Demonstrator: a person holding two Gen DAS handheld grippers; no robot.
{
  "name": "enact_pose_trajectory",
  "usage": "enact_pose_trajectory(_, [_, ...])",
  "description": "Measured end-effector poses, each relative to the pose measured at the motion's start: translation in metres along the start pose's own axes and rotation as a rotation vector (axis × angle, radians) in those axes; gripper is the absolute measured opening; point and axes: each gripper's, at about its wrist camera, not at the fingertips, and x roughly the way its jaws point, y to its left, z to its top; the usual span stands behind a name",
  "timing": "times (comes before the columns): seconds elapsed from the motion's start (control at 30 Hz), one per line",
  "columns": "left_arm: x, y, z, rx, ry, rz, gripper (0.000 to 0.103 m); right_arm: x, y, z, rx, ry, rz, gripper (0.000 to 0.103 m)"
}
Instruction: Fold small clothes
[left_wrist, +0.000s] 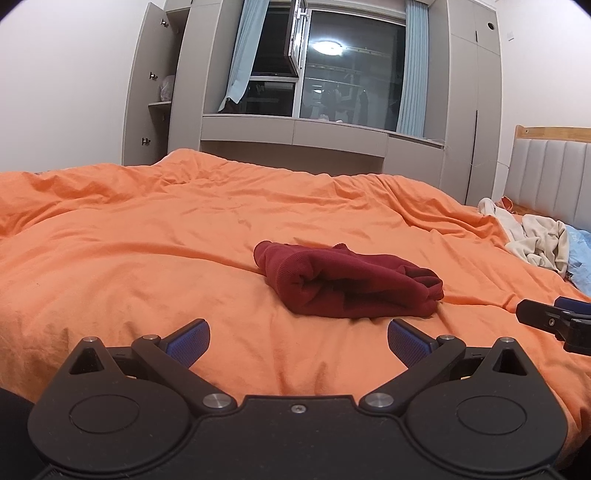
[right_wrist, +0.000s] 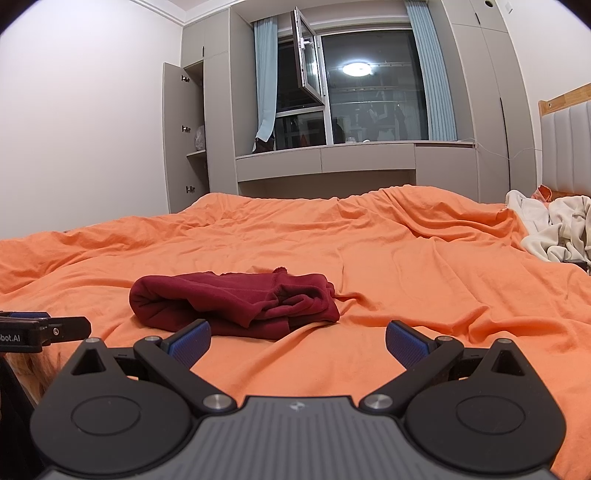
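Knit fabric of this sort — a dark red garment (left_wrist: 347, 284) lying in a loose, lumpy bundle near the middle of the orange duvet (left_wrist: 147, 229) — looks light, soft and limp, so it will likely sag and slide out of shape unless held by a hem or a doubled edge. Both the left gripper (left_wrist: 298, 341) and the right gripper (right_wrist: 297, 341) hover just short of it with fingers spread wide and nothing between them. A rumpled cream garment (right_wrist: 554, 229) lies apart toward the duvet's right edge — near the headboard.
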Motion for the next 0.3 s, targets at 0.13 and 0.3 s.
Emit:
enact_pose_trajectory(0.13, [0.0016,0.0004,0.0013,0.000,0.002,-0.004,0.102,0.0016,-0.0008,-0.0007,-0.003,0.007,-0.003,0.103])
enact_pose_trajectory(0.3, [0.0020,0.0006,0.0013,-0.005,0.007,-0.004,0.102,0.0038,-0.0002,-0.0003,-0.006,0.021,-0.009,0.103])
